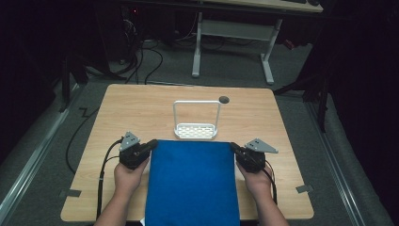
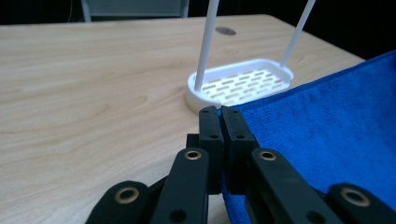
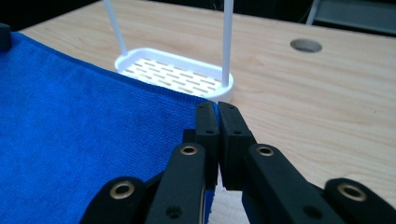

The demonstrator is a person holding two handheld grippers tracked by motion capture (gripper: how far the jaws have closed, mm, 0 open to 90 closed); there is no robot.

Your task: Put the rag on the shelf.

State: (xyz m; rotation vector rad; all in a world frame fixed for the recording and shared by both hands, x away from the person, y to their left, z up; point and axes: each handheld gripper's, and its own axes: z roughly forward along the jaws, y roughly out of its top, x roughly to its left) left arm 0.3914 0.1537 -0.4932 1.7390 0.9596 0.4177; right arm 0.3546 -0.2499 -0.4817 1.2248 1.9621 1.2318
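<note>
Cloth [image 1: 192, 181], one blue piece, lies spread on the near half of the desk [image 1: 117, 113], its near end hanging over the desk's front edge between the person's two forearms. Both forearms come in from below, hands angled inward toward the cloth's far corners. The left gripper [image 1: 151, 144] points right and slightly forward, its jaws clamped together on the far left corner; in the left gripper view that gripper [image 2: 220, 112] pinches the cloth's edge between closed pads. The right gripper [image 1: 234, 148] mirrors it, pointing left, jaws clamped on the far right corner, and the right gripper view shows it [image 3: 216, 107] with blue fabric caught in the slit between the pads. One white rack [image 1: 195, 131], a slotted tray with a tall wire loop, stands just beyond the cloth's far edge. One dark round hole [image 1: 224, 99] sits in the desk farther back.
</note>
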